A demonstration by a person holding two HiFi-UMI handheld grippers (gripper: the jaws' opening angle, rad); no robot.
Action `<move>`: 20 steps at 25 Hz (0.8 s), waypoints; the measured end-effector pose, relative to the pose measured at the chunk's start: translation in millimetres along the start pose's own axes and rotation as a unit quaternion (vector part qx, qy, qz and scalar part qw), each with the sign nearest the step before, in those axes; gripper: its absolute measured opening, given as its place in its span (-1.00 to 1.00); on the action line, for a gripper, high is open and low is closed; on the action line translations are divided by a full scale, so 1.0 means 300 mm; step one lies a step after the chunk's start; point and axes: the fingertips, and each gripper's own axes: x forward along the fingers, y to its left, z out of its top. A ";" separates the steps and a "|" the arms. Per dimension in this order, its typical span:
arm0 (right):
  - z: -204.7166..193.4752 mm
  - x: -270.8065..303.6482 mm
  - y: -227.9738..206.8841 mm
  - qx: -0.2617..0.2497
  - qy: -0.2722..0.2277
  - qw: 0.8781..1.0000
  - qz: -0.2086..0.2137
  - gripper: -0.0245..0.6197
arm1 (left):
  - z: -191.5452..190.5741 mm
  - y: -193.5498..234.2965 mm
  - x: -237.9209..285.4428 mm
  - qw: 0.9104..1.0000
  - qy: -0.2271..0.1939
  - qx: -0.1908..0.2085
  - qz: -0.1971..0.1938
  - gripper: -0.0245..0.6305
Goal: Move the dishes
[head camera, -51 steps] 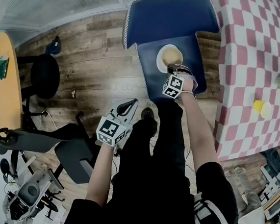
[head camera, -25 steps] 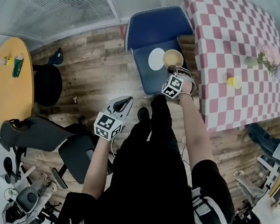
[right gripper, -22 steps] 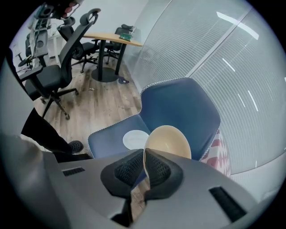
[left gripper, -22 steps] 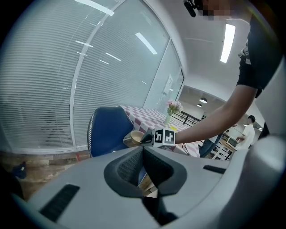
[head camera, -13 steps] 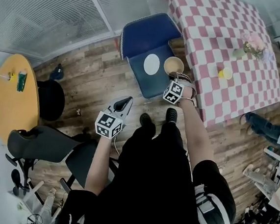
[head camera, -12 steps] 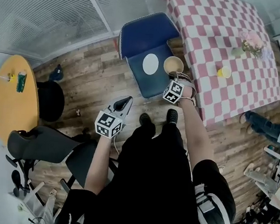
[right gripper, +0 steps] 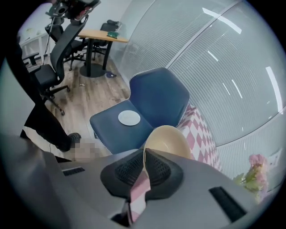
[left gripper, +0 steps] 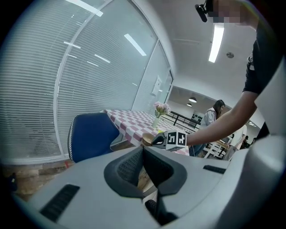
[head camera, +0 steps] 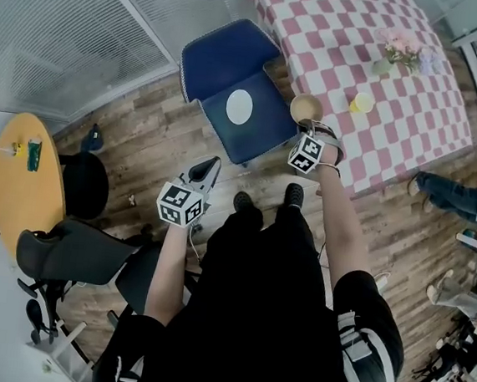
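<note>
Bowl [head camera: 305, 108], tan, one piece: held by its rim in the right tool [head camera: 306, 127], whose jaws are closed thinly upon the wall, one pad inside and one outside. The bowl is carried clear of any surface, standing up and forward from the jaws, its hollow turned toward the camera in the right gripper view.

Position: at the near edge of the counter [head camera: 353, 46], between that edge and the blue chair [head camera: 265, 134]. The checked cloth is seen just beyond and to the right of the bowl, so the set-down is judged to lie forward and rightward of the tool.

Plate [head camera: 239, 107], white, one piece: flat on the chair seat, apart from the bowl, to the left of the right tool.

Left tool [head camera: 210, 168]: jaws shut, nothing held; kept low over the wooden floor, well apart from the counter. Being free, it is judged the likelier one for the plate.

Also on the counter: yellow cup [head camera: 363, 102]; vase of flowers [head camera: 395, 46].
</note>
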 end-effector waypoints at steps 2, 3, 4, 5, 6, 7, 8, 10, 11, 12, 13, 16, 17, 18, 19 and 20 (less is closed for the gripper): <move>-0.064 -0.033 -0.003 0.010 0.003 1.000 -0.002 -0.83 | 0.006 -0.044 0.020 1.000 0.002 0.004 -0.003 -0.86; -0.094 -0.049 -0.006 0.018 0.003 1.000 -0.002 -0.83 | 0.008 -0.066 0.034 1.000 0.005 0.006 -0.005 -0.86; -0.126 -0.065 -0.011 0.027 0.002 1.000 -0.003 -0.83 | 0.011 -0.089 0.049 1.000 0.006 0.008 -0.007 -0.86; -0.161 -0.081 -0.016 0.035 0.002 0.999 -0.004 -0.83 | 0.015 -0.113 0.066 1.000 0.007 0.009 -0.009 -0.86; -0.200 -0.095 -0.019 0.038 0.004 0.999 -0.005 -0.83 | 0.019 -0.138 0.083 1.000 0.007 0.010 -0.010 -0.85; -0.242 -0.109 -0.022 0.040 0.008 0.999 -0.006 -0.83 | 0.024 -0.166 0.100 1.000 0.008 0.011 -0.012 -0.86; -0.286 -0.122 -0.024 0.040 0.012 0.999 -0.006 -0.83 | 0.028 -0.197 0.119 1.000 0.008 0.012 -0.015 -0.86; -0.374 -0.147 -0.030 0.043 0.019 0.999 -0.007 -0.83 | 0.037 -0.260 0.158 1.000 0.008 0.017 -0.021 -0.86; -0.416 -0.157 -0.035 0.045 0.023 0.999 -0.008 -0.83 | 0.040 -0.289 0.178 0.999 0.009 0.020 -0.023 -0.86; -0.457 -0.166 -0.041 0.046 0.027 0.999 -0.010 -0.83 | 0.042 -0.316 0.198 0.999 0.009 0.021 -0.026 -0.86; -0.495 -0.173 -0.048 0.047 0.030 0.998 -0.011 -0.83 | 0.043 -0.341 0.219 0.999 0.010 0.022 -0.029 -0.86; -0.599 -0.197 -0.059 0.051 0.038 0.998 -0.011 -0.83 | 0.045 -0.412 0.277 0.999 0.015 0.023 -0.036 -0.86; -0.635 -0.205 -0.060 0.054 0.041 0.998 -0.011 -0.83 | 0.045 -0.434 0.296 0.999 0.017 0.023 -0.038 -0.86; -0.672 -0.211 -0.062 0.057 0.044 0.997 -0.010 -0.83 | 0.046 -0.455 0.315 0.999 0.017 0.023 -0.040 -0.86; -0.709 -0.216 -0.067 0.059 0.047 0.997 -0.009 -0.83 | 0.047 -0.475 0.334 0.999 0.018 0.024 -0.041 -0.86; -0.745 -0.221 -0.075 0.061 0.050 0.997 -0.010 -0.83 | 0.049 -0.494 0.355 0.999 0.019 0.024 -0.041 -0.86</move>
